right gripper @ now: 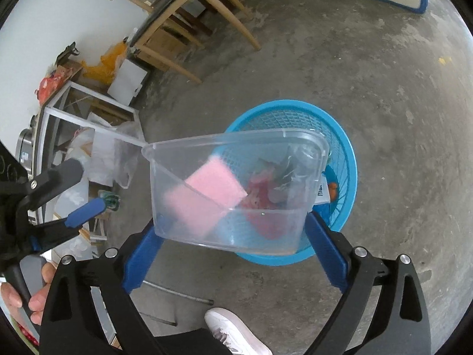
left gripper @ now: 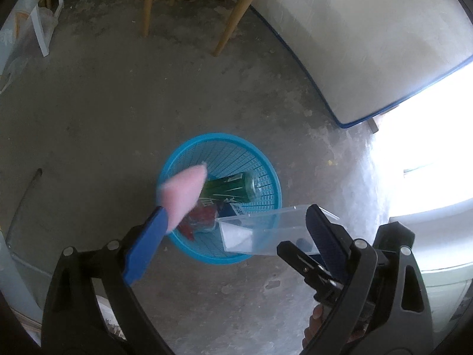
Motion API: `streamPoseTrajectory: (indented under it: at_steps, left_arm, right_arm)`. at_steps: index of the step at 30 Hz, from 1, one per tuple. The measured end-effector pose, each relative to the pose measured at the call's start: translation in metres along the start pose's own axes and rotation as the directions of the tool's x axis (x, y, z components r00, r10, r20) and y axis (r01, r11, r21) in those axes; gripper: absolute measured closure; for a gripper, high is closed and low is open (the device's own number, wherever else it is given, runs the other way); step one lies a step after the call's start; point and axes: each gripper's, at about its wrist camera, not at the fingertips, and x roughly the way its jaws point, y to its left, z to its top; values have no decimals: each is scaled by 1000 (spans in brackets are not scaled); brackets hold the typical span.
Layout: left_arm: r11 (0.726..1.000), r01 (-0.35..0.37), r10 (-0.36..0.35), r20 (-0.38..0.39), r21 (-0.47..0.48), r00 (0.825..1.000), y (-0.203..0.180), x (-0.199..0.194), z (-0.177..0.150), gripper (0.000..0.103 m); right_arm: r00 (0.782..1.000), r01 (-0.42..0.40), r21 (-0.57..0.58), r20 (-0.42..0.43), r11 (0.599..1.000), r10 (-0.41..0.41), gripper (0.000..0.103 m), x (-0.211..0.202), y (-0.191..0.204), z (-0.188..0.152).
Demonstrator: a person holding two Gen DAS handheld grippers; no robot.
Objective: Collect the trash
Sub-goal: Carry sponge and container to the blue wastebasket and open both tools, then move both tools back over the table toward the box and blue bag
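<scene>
Can and wrappers are already binned in the blue basket (right gripper: 346, 159). The clear container (right gripper: 233, 189) is pinched by the widely spread right gripper (right gripper: 233, 238); the left gripper (left gripper: 236, 224) is spread, pink sponge (left gripper: 184, 195) being dropped.

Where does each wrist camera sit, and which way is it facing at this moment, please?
Left wrist: on the left gripper, looking steeply down at the blue basket on the concrete floor; part of the right hand shows bottom right.
Right wrist: on the right gripper, looking down through the clear tub it holds over the basket; the left hand and a white shoe show.
Shared: basket, tub and pink sponge.
</scene>
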Motion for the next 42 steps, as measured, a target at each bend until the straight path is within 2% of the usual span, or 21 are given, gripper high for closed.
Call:
streamPoseTrajectory:
  at_steps: [6, 9, 14, 16, 18, 21, 23, 27, 29, 33, 35, 38, 42]
  left_arm:
    - [999, 31, -32, 53, 27, 998, 0, -37, -9, 13]
    - [998, 36, -41, 91, 55, 995, -2, -70, -12, 13]
    - [992, 36, -57, 175, 125, 983, -4, -137, -27, 13]
    - [990, 34, -65, 224, 139, 972, -2, -168, -37, 13]
    - [990, 33, -72, 290, 137, 954, 4, -199, -49, 13]
    - [992, 30, -76, 393, 122, 916, 13, -235, -72, 13]
    - [992, 43, -89, 428, 116, 899, 20, -251, -89, 13]
    - [993, 76, -112, 469, 94, 876, 37, -276, -121, 13]
    - [993, 71, -107, 490, 91, 865, 47, -290, -141, 11]
    - [995, 42, -82, 531, 87, 843, 71, -317, -182, 10]
    - [997, 30, -65, 555, 71, 829, 86, -331, -200, 10]
    - [1000, 8, -21, 582, 24, 813, 117, -350, -236, 9]
    - [999, -42, 48, 611, -23, 790, 152, -368, -275, 9]
  right_arm:
    - [1000, 19, -22, -16, 1000, -19, 9, 9, 2, 5]
    - [999, 28, -31, -33, 999, -29, 8, 15, 5, 7]
    - [1000, -3, -32, -27, 999, 2, 8, 13, 18, 4]
    - [1000, -14, -39, -22, 999, 13, 8, 9, 22, 1]
    - [1000, -17, -52, -19, 999, 16, 8, 3, 26, -4]
    - [999, -31, -70, -11, 997, 30, 8, -10, 32, -14]
    - [999, -48, -77, 1, 996, 48, 8, -27, 37, -22]
    - [997, -70, -119, 32, 990, 74, 8, -64, 54, -38]
    - [996, -74, -157, 39, 985, 81, 8, -79, 66, -45]
    - [992, -112, -250, 33, 962, 124, 8, -111, 105, -61]
    - [987, -141, -318, 28, 938, 158, 8, -127, 136, -71]
    - [978, -187, -420, 9, 888, 210, 8, -143, 185, -86]
    - [964, -249, -550, -63, 797, 257, 8, -147, 255, -117]
